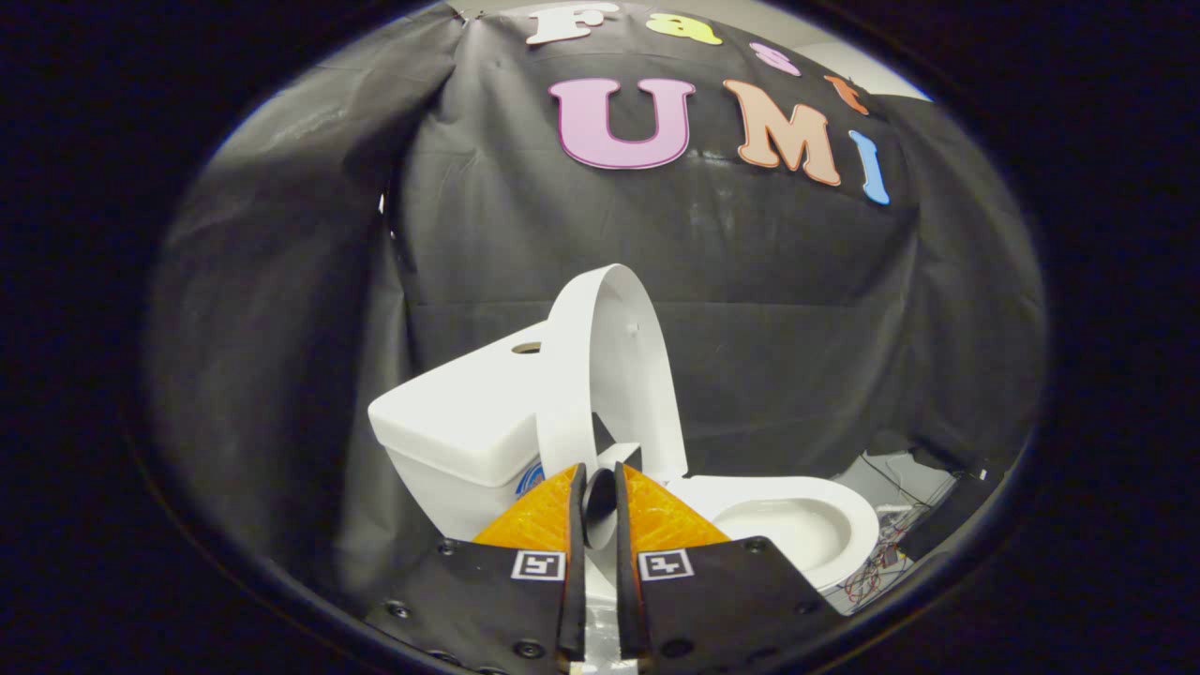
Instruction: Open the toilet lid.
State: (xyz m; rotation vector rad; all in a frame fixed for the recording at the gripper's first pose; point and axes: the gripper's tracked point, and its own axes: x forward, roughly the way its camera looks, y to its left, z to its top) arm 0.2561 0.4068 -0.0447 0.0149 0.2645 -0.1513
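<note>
White moulded-plastic toilet lid [609, 375]: stands raised, near upright, leaning toward the white ceramic tank [450, 422] and just ahead of your claw [600, 492]. Claw fingers: nearly together, a narrow gap between — whether they pinch the lid's lower edge, you cannot tell. Handling, by my judgement: light, stiff, glossy and slippery — hinged at the back, so it swings rather than lifts. Best hold: the thin free rim. White ceramic bowl [797, 525] lies open beyond the fingers.

Black cloth wall [750, 309] behind; tangled wires [886, 548] on the pale floor [891, 483] at its foot.
</note>
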